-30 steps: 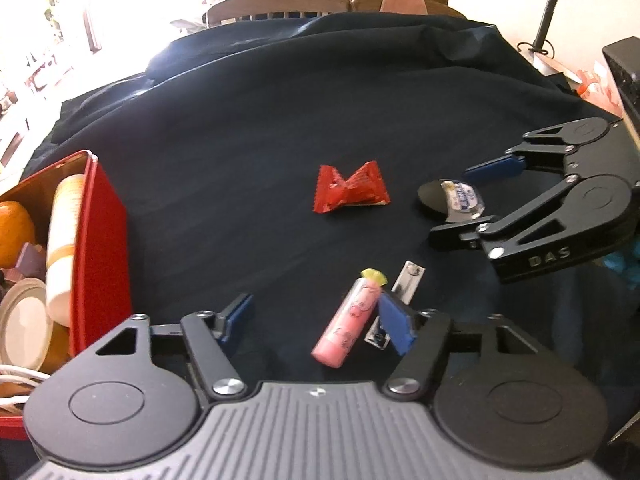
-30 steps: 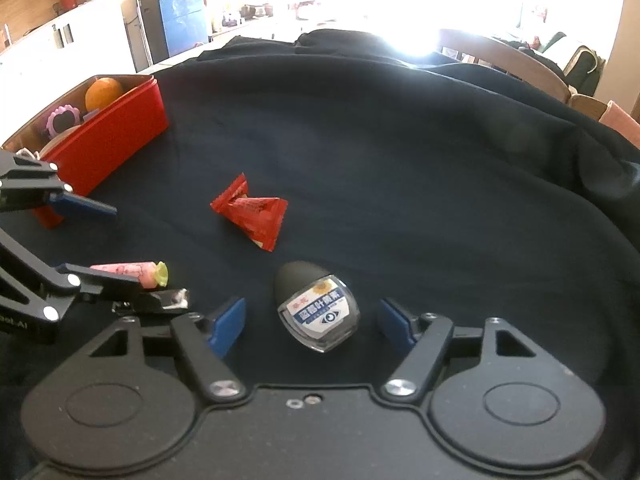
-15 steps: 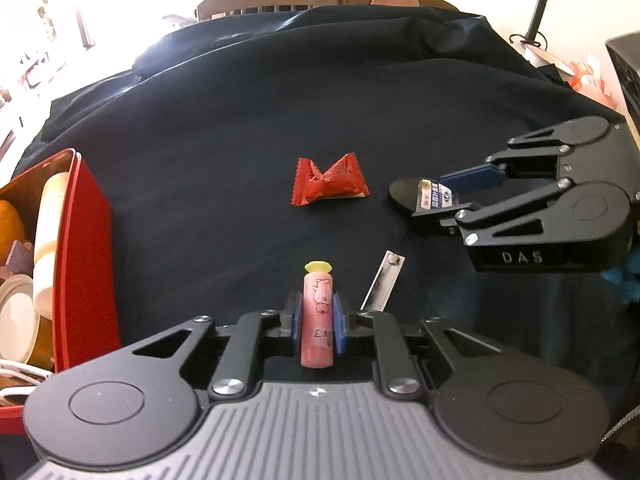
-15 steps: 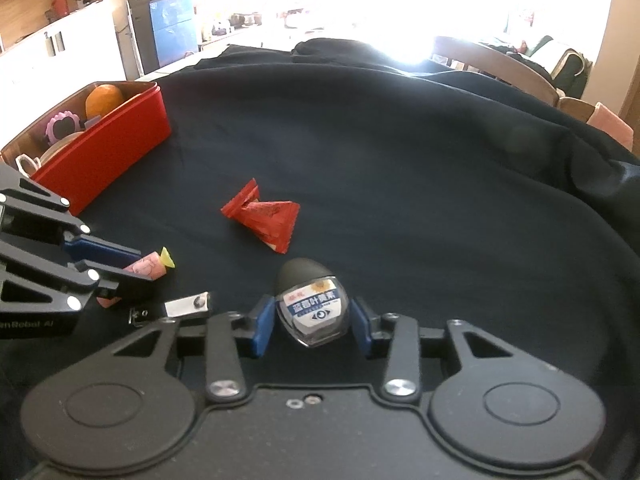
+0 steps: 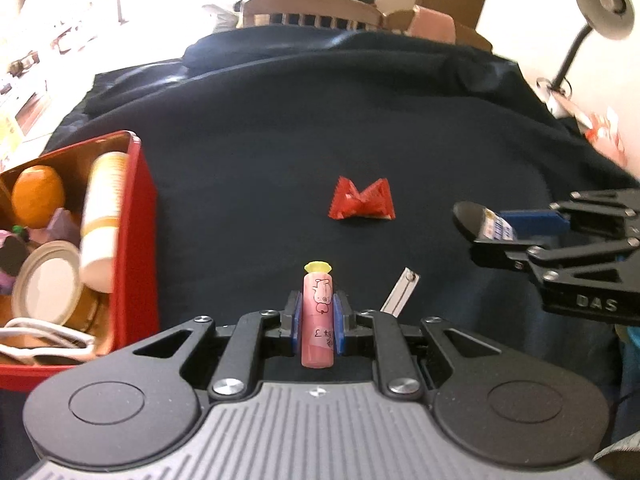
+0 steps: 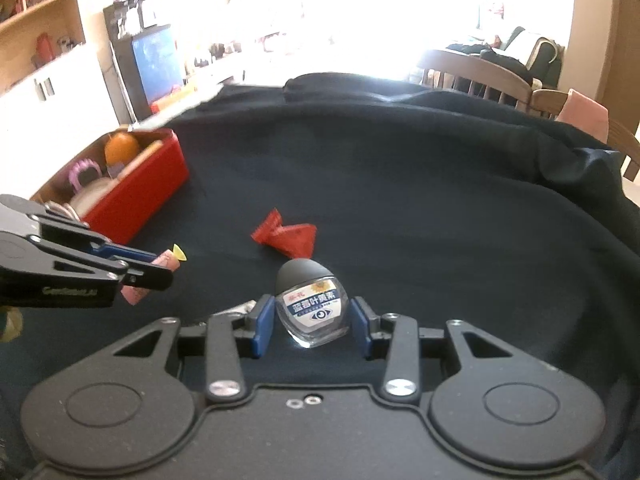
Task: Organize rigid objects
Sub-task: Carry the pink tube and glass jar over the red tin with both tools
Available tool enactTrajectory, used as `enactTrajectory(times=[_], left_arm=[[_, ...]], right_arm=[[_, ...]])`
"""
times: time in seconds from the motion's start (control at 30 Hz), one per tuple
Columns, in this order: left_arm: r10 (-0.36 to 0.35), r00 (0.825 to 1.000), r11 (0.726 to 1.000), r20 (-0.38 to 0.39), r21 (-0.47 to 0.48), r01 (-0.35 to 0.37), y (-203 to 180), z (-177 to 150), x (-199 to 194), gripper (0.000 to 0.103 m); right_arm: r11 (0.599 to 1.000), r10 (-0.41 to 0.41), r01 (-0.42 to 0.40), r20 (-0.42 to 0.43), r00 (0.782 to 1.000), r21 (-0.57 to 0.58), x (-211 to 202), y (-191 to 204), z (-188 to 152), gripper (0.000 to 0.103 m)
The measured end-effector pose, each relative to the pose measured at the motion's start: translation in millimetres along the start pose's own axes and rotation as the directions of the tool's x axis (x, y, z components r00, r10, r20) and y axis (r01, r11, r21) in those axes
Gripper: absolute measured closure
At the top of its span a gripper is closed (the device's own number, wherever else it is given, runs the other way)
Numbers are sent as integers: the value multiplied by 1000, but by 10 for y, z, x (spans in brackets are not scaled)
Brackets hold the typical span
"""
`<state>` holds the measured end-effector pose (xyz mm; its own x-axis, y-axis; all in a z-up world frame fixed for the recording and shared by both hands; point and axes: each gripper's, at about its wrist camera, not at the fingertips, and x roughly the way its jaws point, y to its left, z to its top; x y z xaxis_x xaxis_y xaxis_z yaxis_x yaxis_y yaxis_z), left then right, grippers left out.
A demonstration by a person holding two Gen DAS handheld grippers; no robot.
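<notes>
My left gripper (image 5: 317, 318) is shut on a pink tube with a yellow tip (image 5: 317, 312), lifted above the dark cloth. It also shows in the right wrist view (image 6: 136, 270). My right gripper (image 6: 310, 320) is shut on a small clear bottle with a black cap and blue label (image 6: 310, 304), lifted off the cloth; the bottle shows in the left wrist view (image 5: 480, 222). A red wrapped candy (image 5: 362, 200) lies mid-table. A small metal clip (image 5: 401, 292) lies right of the left gripper. A red box (image 5: 136, 240) stands at the left.
The red box (image 6: 140, 196) holds an orange (image 5: 38, 196), a white tube (image 5: 102, 220), a round lid (image 5: 46, 284), a white cable and a purple toy. A desk lamp (image 5: 600, 12) stands at the far right. Chairs (image 5: 312, 10) stand behind the table.
Both grippers closed, the left on the pink tube and the right on the bottle, and both have risen off the cloth with them.
</notes>
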<state>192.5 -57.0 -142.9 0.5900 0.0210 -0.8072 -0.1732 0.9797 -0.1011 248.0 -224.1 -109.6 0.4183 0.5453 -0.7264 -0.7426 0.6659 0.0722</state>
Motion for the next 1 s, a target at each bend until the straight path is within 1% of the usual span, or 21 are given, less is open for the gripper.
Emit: enactTrajectory(times=[0.13, 0.27, 0.53, 0.7, 0.8, 1.0], left_arm=[[1, 1000, 999, 28, -41, 0, 89, 36, -188, 87], [-1, 999, 997, 53, -81, 6, 164, 51, -372, 87], [18, 996, 992, 90, -123, -7, 344, 42, -659, 87], [41, 992, 990, 117, -140, -25, 499, 52, -811, 87], [59, 990, 990, 131, -134, -41, 600, 83, -902, 87], [69, 985, 989, 156, -143, -47, 882, 149, -1061, 87]], right_arm=[[1000, 14, -15, 32, 999, 20, -180, 70, 59, 64], [999, 23, -24, 47, 999, 26, -328, 129, 103, 64], [999, 36, -36, 79, 996, -3, -518, 342, 191, 63], [999, 49, -46, 100, 994, -27, -559, 521, 289, 63], [998, 57, -53, 111, 992, -39, -549, 641, 365, 63], [996, 76, -68, 130, 989, -64, -495, 895, 544, 63]])
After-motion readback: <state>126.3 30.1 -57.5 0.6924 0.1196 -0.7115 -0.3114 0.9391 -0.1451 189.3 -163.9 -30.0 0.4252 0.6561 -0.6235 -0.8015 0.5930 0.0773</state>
